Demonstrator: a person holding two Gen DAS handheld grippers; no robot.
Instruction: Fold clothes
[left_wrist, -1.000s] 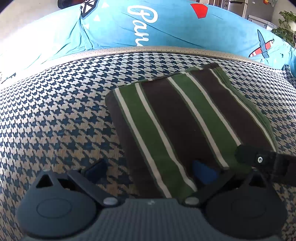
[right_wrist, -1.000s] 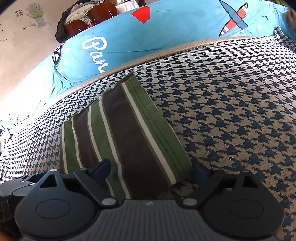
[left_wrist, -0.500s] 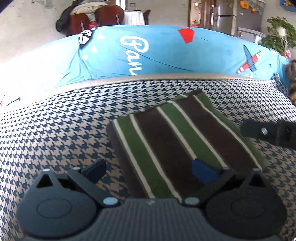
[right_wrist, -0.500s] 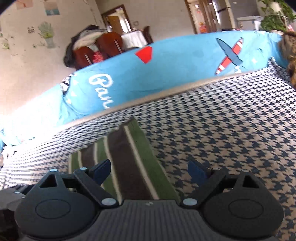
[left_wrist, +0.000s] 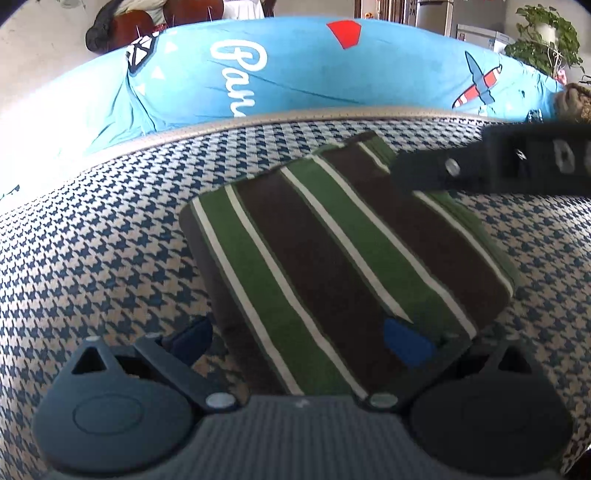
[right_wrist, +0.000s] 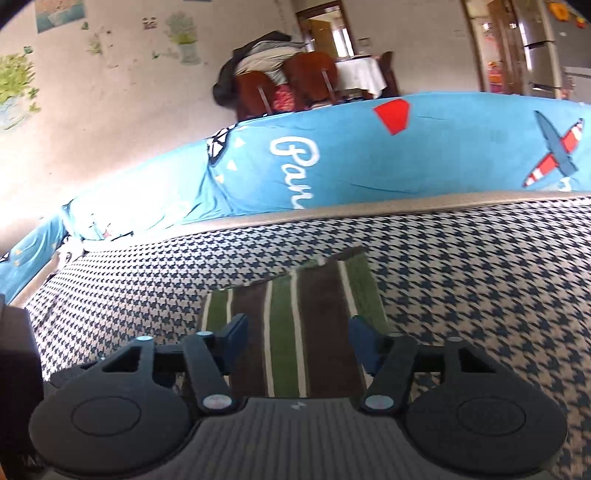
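Left wrist view: folded striped garment (left_wrist: 343, 258) lies flat on the houndstooth cushion (left_wrist: 92, 258), under the left gripper (left_wrist: 299, 338), jaws spread, nothing clamped. Right gripper (right_wrist: 295, 341) hangs above the garment, jaws closing, nothing between them.

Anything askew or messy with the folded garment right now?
Nothing stands out. The striped garment lies flat as a tidy folded rectangle on the houndstooth cover, with no loose corners showing. The right gripper is above it, its jaws closing on nothing.
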